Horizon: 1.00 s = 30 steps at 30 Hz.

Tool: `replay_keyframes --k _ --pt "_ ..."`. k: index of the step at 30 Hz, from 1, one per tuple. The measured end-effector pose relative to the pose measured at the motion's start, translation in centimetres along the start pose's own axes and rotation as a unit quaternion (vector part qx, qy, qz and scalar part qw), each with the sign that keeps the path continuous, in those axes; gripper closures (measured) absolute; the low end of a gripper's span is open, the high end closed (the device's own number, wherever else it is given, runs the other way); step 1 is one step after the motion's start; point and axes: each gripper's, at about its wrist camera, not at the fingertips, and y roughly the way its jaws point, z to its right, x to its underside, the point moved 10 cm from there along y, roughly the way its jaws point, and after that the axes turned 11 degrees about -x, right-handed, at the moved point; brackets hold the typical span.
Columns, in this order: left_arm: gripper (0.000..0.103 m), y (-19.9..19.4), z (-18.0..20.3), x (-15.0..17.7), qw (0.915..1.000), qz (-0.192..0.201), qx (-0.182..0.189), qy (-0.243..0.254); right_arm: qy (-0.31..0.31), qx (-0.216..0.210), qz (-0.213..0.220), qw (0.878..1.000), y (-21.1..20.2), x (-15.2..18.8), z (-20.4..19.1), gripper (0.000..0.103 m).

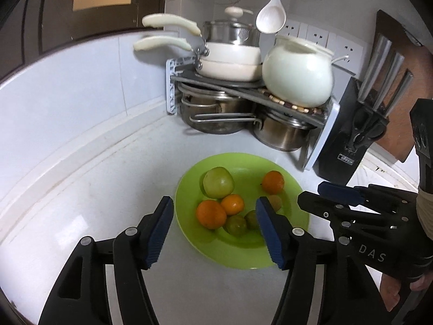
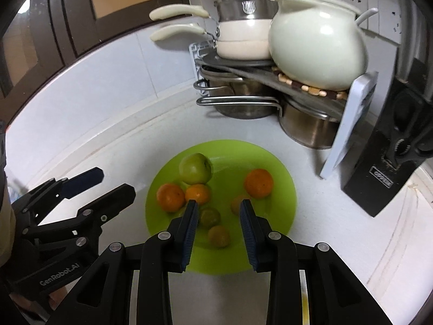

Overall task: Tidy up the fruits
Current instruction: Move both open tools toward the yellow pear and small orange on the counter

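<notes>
A green plate (image 1: 286,254) (image 2: 281,211) on the white counter holds a green apple (image 1: 218,182) (image 2: 195,168), three oranges (image 1: 211,214) (image 2: 258,183) and several small greenish-brown fruits (image 1: 236,224) (image 2: 219,236). My left gripper (image 1: 215,216) is open and empty, hovering over the plate's near left part. My right gripper (image 2: 218,210) is open and empty, over the plate's near middle, its fingers either side of the small fruits. The right gripper also shows in the left wrist view (image 1: 322,193), and the left gripper in the right wrist view (image 2: 113,181).
A corner rack (image 1: 243,86) (image 2: 270,73) at the back carries white pans, a white ceramic pot (image 1: 297,73) and steel pots underneath. A black knife block (image 1: 349,132) (image 2: 389,162) stands right of the plate. A white spoon (image 1: 272,13) hangs above.
</notes>
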Motion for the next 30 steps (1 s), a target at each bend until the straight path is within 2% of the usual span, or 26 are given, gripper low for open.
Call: replay_keyframes --k 5,7,14,21,30 --pt "0.033 -2.7 0.7 0.0 0.9999 0.017 -0.002 0.000 -0.004 0.005 0.018 1.000 -2.4 0.3 -0.3 0.063" --pt "0.029 -3.7 1.1 0.1 0.9997 0.023 0.000 0.002 -0.005 0.005 0.025 1.000 -3.5 0.5 -0.5 0.060" --pt "0.029 -6.9 3.8 0.8 0.9993 0.030 0.018 0.016 -0.016 0.020 0.059 0.998 -8.3 1.4 -0.6 0.051" --pt "0.024 -9.3 6.8 1.6 0.9982 0.038 0.041 0.020 -0.017 0.041 0.086 0.995 -13.0 2.7 0.6 0.045" --pt "0.019 -12.1 10.9 2.4 0.9958 0.053 0.067 0.035 -0.003 0.063 0.104 0.993 -17.4 4.8 2.9 0.044"
